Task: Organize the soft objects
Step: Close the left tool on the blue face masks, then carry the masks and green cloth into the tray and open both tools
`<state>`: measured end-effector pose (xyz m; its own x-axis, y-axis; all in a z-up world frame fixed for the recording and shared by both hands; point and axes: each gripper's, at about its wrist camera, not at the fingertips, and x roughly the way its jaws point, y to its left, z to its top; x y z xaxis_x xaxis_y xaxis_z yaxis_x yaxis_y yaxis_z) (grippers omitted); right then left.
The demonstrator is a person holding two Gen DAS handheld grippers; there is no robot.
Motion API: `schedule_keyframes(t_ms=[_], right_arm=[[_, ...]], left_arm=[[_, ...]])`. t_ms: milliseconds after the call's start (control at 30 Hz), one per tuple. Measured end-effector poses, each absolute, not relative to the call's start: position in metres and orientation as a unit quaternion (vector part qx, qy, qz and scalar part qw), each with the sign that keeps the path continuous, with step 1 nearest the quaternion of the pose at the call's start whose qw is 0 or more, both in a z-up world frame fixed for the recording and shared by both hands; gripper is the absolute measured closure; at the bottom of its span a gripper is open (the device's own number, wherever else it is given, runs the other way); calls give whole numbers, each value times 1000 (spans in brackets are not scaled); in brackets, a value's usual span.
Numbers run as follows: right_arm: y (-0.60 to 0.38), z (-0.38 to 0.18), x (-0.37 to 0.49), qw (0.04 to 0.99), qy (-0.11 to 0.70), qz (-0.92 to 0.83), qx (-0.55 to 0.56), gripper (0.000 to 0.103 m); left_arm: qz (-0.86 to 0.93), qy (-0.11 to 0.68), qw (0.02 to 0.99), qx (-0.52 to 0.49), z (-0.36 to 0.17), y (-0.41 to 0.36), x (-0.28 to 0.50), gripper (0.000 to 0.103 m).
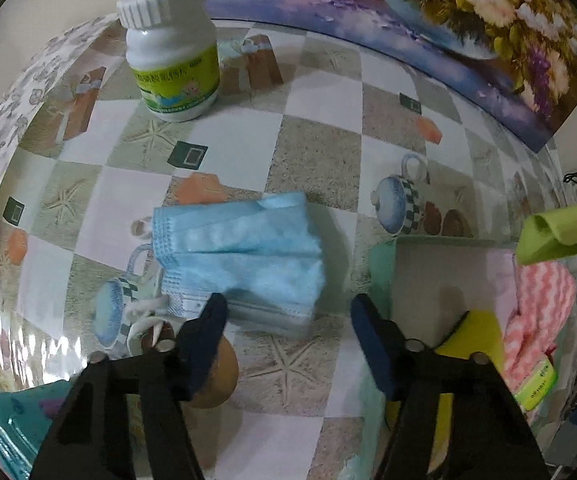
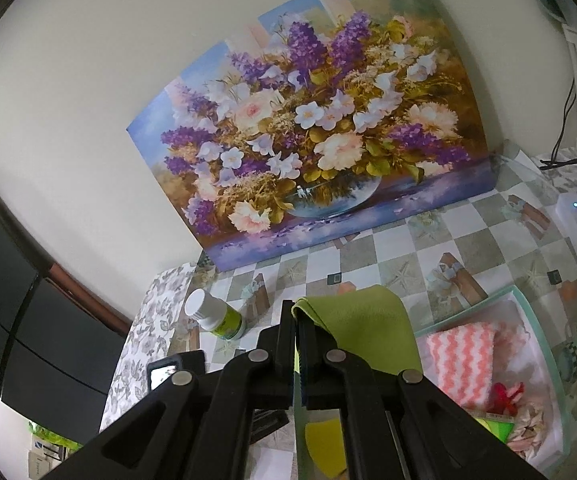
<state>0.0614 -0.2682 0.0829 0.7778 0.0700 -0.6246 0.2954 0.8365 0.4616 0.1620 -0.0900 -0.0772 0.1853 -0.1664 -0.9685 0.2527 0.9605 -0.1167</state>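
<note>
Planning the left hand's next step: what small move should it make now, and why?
Probably lower the left gripper a little and close on the blue masks. Its jaws stand apart just over the stack's near edge, not yet touching it, and the tray lies right beside. The right gripper is busy holding the green cloth.

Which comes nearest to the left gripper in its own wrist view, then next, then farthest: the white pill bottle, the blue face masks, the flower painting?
From the left gripper:
1. Blue face masks, on the table just ahead of the fingertips.
2. White pill bottle, standing farther back on the left.
3. Flower painting, along the table's far edge.
</note>
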Motion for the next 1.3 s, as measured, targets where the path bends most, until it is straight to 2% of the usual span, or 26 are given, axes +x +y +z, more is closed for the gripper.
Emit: schedule_keyframes(t_ms=[67, 100, 200, 300, 400, 967, 1300], right_arm=[[-268, 83, 61, 901, 327, -62, 279, 102], [-268, 83, 61, 901, 327, -62, 279, 102], [-269, 82, 61, 900, 328, -62, 280, 102], [-269, 83, 60, 900, 328, -63, 281, 102], [-269, 85, 59, 901, 325, -64, 281, 102], [-281, 104, 40, 907, 295, -74, 291, 102], [-290, 125, 20, 913, 274, -96, 285, 102]], left_arm=[[-128, 619, 774, 45, -78, -91, 162, 50], [-124, 615, 777, 50, -78, -90, 161, 58], [-126, 612, 780, 33, -76, -85, 163, 65], [-129, 604, 786, 28, -69, -82, 164, 80], [-133, 596, 792, 22, -60, -79, 165, 85], [-167, 554, 813, -64, -4, -50, 174, 88], [-231, 499, 833, -67, 63, -65, 145, 88]])
